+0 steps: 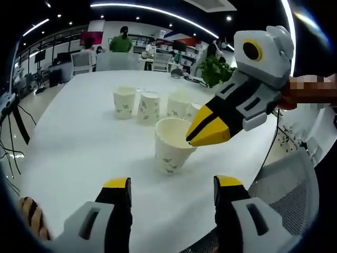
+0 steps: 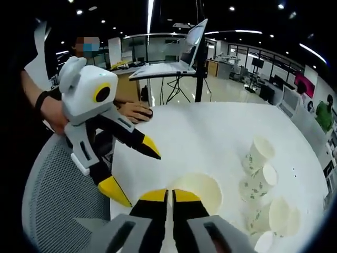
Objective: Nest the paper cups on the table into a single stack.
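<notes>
While no writing is legible on it, the near paper cup (image 1: pixel 170 150) carries a small leaf print and stands upright on the white table (image 1: pixel 79 142). Right gripper (image 1: pixel 196 134): jaws pinched on this cup's rim, reaching in from the cup's right, held by a person's hand (image 1: pixel 310 90). Left gripper (image 1: pixel 172 185): jaws spread apart, grasping nothing, just short of the cup. Four more cups (image 1: pixel 149 107) stand grouped beyond it. Mesh chair (image 1: pixel 287 184) beside the table edge.
</notes>
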Motion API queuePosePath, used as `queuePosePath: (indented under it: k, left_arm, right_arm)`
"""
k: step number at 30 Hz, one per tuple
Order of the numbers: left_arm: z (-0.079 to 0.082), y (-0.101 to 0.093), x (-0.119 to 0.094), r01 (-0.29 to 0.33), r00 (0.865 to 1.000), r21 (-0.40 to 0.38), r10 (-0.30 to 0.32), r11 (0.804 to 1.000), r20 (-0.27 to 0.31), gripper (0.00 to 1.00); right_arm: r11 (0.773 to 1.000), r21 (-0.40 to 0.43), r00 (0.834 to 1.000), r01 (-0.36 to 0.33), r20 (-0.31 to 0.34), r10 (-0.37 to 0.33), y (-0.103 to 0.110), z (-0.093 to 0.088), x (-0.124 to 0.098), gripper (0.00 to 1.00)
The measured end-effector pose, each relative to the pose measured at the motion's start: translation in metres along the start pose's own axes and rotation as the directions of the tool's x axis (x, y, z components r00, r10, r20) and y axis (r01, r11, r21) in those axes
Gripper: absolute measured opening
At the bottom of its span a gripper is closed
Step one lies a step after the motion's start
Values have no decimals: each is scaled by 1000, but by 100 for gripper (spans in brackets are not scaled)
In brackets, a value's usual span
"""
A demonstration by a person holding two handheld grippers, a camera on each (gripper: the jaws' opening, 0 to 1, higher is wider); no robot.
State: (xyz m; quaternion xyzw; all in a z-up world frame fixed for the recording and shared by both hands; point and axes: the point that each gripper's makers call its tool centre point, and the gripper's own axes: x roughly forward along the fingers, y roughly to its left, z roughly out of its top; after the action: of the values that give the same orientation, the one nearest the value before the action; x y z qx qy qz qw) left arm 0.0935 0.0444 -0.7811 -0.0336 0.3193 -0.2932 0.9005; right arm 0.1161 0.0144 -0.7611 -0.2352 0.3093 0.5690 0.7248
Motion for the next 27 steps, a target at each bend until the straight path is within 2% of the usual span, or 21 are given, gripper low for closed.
queuePosePath:
  k: [7,9,11,13,15,17,21,23,27]
  left_arm:
    - [1,0,0,-2,1000,-3,2,1000,3,61]
    - [1,1,0,1,1000,-4,-1,1000,2,61]
    - [0,0,0,1,1000,-1,-1,1000,0,61]
    - [1,0,0,2,1000,-2,-2,1000,3,61]
    - [1,0,-1,2,1000,-5,-2,1000,7,61]
    - [1,0,-1,0,1000,-9,0,1000,7,61]
    - [1,0,-1,0,1000,-9,0,1000,8,61]
    - [1,0,0,0,1000,-9,0,1000,6,60]
    - [1,0,0,1,1000,-11,-1,1000,6,60]
  right_arm:
    - [1000,-28,999,6,-44,-7,6,-9,10,14]
    - [998,-53,997,17,-69,-21,6,-13,11,20]
    - [996,-80,995,30,-93,-37,7,-15,14,23]
    - [992,-111,988,51,-141,-67,-1,-27,20,25]
    - [990,-131,984,46,-167,-67,1,-33,25,24]
    - [989,-137,984,45,-168,-68,6,-31,22,21]
    - [985,-164,976,60,-197,-93,-1,-39,28,7]
    - [984,-161,977,69,-191,-100,-1,-36,23,0]
    - [986,-144,977,80,-183,-106,-9,-35,21,0]
